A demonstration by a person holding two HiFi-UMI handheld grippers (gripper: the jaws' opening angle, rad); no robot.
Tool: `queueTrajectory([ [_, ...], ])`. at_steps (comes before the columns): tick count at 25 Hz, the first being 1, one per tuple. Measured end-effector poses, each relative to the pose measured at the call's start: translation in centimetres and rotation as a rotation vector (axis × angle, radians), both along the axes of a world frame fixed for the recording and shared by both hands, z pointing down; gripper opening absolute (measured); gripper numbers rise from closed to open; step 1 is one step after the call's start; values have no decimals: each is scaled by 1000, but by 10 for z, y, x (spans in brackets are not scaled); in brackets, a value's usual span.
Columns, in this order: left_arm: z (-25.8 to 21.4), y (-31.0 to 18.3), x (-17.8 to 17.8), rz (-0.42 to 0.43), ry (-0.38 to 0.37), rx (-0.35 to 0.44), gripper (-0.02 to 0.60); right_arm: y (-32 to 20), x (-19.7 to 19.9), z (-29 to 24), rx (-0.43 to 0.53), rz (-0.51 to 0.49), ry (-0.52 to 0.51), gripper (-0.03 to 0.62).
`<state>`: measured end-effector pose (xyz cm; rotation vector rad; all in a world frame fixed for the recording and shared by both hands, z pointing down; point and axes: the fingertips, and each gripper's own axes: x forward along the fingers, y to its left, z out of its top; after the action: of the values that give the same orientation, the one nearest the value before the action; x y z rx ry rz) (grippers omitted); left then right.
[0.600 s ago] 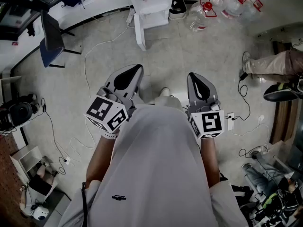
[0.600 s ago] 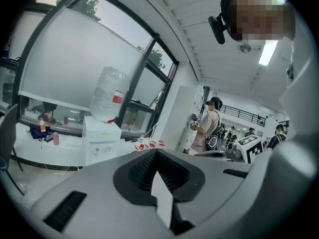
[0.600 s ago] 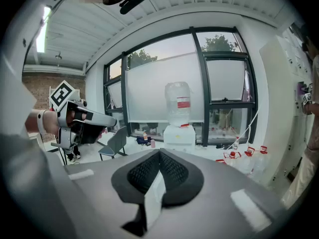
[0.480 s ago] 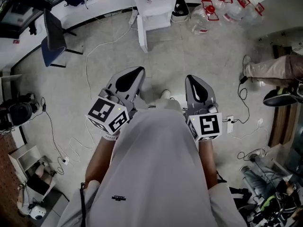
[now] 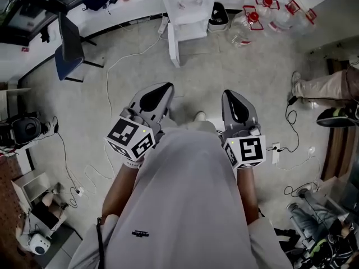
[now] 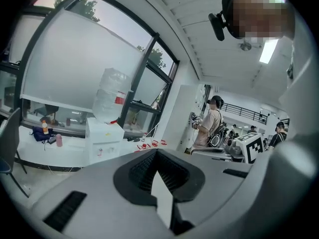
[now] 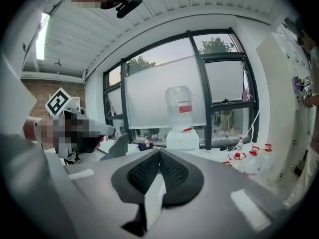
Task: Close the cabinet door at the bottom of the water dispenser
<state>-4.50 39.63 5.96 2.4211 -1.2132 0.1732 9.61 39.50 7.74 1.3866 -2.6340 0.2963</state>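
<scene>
Black-padded jaws of the left gripper [image 5: 162,88] and right gripper [image 5: 230,95] are pressed together with nothing between them. Both grippers sit side by side just before the person's grey shirt [image 5: 185,195]. Far ahead stands the dispenser [image 5: 188,1], well apart, its bottom door [image 5: 174,45] swung open. Bottles [image 5: 247,21] lie to its right.

Open floor [image 5: 224,66] leads to the water dispenser [image 5: 188,4], with a chair [image 5: 68,38] left and bottles [image 5: 241,24] right.
</scene>
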Motion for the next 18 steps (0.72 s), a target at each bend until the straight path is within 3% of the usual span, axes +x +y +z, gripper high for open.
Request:
queueTrajectory([
  [5,3,1,16,-8,-33,-4,6,-6,21,15,-26,-20,-30,11],
  [9,3,-12,9,-25,-34,-16,6,-15,18,14,-31,-39,-45,11],
  [18,20,-100,-20,-4,14,-63,6,-90,-8,11,-62,-20,-24,11],
])
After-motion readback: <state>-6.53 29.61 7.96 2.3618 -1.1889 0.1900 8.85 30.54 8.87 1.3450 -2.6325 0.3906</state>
